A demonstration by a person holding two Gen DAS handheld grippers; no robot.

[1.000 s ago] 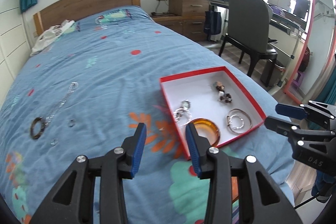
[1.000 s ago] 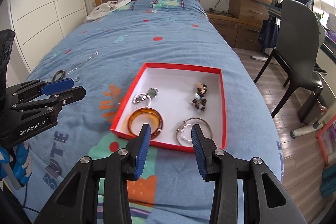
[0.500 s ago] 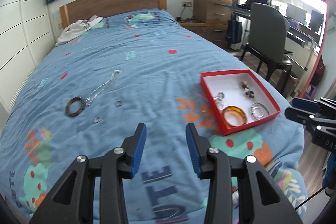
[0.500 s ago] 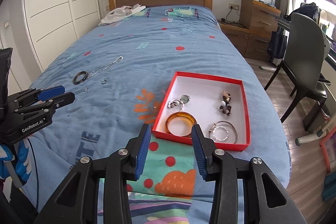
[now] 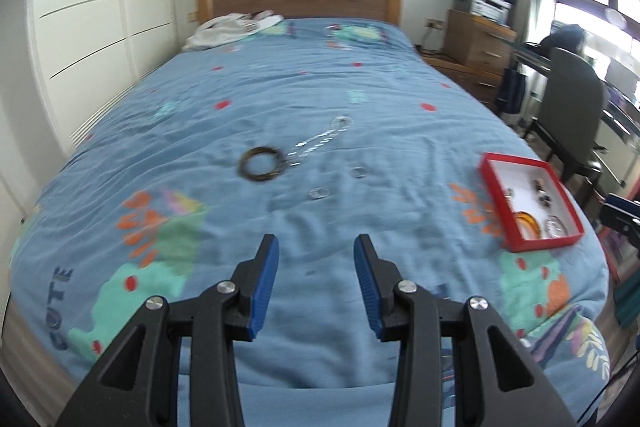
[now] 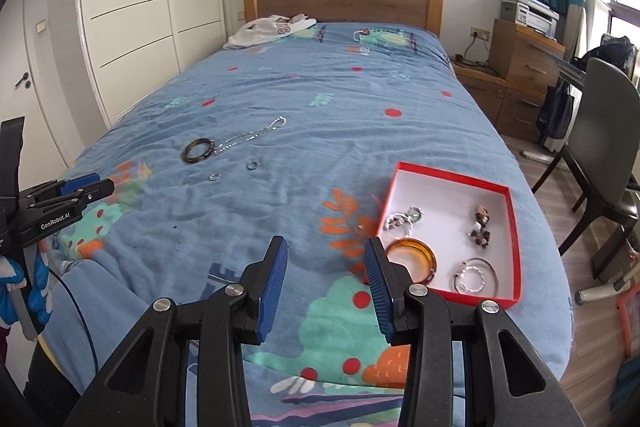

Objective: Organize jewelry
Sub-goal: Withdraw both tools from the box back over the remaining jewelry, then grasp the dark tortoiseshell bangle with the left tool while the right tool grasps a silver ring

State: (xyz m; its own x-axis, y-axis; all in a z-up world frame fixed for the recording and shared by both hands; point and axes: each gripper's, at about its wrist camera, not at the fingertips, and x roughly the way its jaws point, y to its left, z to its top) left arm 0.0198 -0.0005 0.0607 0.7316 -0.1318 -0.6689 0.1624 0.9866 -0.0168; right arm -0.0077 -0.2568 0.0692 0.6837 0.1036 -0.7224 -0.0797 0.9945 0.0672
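From the left wrist view, the job looks partly done. The red box sits on the bed far over to the right, near the edge, and it already has some jewelry in it: an orange bangle and a few small shiny bits I cannot make out from here. Still out on the blue cover are a dark ring, a silver chain just beside it, and two little rings a bit nearer. So four things are left to go in, I think. The left hand-held gripper hangs over the bed, facing those loose things but well short of them. Its two blue fingers are apart with only blanket showing between them, and it holds nothing. From the right wrist view, the box is close, just to the right of the right hand-held gripper. Inside I can see the orange bangle, a silver bangle, a shiny clump and a little bead charm. The dark ring, the chain and the two little rings lie well away on the left half of the bed. The right hand-held gripper has its fingers apart too, with nothing in them, and it touches nothing. The left hand-held gripper shows at the left edge, side on and above the cover, with nothing in it that I can see. I would guess the dark ring or the chain gets picked up next.
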